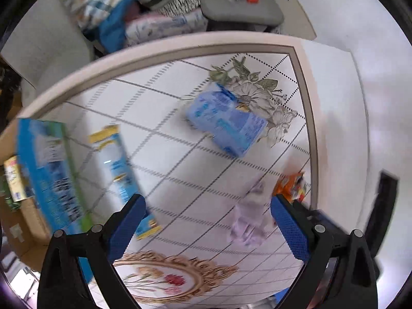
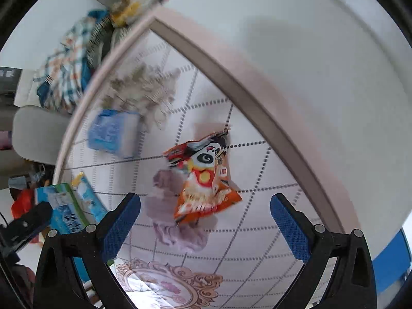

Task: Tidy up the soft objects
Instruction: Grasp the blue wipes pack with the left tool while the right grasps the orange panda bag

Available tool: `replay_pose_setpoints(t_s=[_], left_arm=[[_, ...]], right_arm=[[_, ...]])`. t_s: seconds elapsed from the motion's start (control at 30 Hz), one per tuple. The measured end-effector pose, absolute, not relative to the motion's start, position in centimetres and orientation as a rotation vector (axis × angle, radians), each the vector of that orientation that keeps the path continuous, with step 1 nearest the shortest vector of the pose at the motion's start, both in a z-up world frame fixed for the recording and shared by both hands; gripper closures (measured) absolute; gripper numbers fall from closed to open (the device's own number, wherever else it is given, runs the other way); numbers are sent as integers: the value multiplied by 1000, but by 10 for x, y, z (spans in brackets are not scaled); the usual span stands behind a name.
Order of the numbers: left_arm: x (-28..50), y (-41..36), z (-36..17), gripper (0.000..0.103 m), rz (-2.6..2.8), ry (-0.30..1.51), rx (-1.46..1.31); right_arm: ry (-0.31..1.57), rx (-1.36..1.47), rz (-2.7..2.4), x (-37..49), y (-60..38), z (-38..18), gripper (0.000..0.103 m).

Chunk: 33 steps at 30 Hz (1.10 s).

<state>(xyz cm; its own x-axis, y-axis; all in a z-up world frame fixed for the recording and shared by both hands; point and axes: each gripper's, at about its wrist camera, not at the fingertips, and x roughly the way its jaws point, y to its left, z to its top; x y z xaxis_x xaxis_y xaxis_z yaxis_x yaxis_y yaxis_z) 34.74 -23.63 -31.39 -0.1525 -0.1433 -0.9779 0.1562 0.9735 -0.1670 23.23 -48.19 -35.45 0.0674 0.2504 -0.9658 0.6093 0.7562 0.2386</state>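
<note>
both hand-held grippers, left [image 1: 207, 221] and right [image 2: 204, 220], hover spread and empty above the table [image 2: 257, 134]; next, likely grasping the orange snack bag [image 2: 203, 180].

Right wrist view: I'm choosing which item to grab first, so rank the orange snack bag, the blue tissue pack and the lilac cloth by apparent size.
1. orange snack bag
2. lilac cloth, partly hidden under the bag, so possibly larger
3. blue tissue pack, farther away and blurred; this rank is unsure.
</note>
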Motion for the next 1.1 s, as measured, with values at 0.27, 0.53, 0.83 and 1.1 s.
replay_pose_setpoints(t_s=[0.27, 0.53, 0.83, 1.1], left_arm=[[397, -254, -383, 3, -172, 1866, -216], [424, -277, -438, 3, -34, 1947, -189], [394, -310, -430, 4, -143, 1772, 331], [381, -304, -425, 54, -210, 1723, 240]], right_arm=[[1574, 565, -335, 247, -472, -385, 72], [1579, 401, -360, 256, -475, -377, 65], [1546, 493, -261, 248, -493, -358, 40], [1555, 575, -253, 248, -507, -397, 41]])
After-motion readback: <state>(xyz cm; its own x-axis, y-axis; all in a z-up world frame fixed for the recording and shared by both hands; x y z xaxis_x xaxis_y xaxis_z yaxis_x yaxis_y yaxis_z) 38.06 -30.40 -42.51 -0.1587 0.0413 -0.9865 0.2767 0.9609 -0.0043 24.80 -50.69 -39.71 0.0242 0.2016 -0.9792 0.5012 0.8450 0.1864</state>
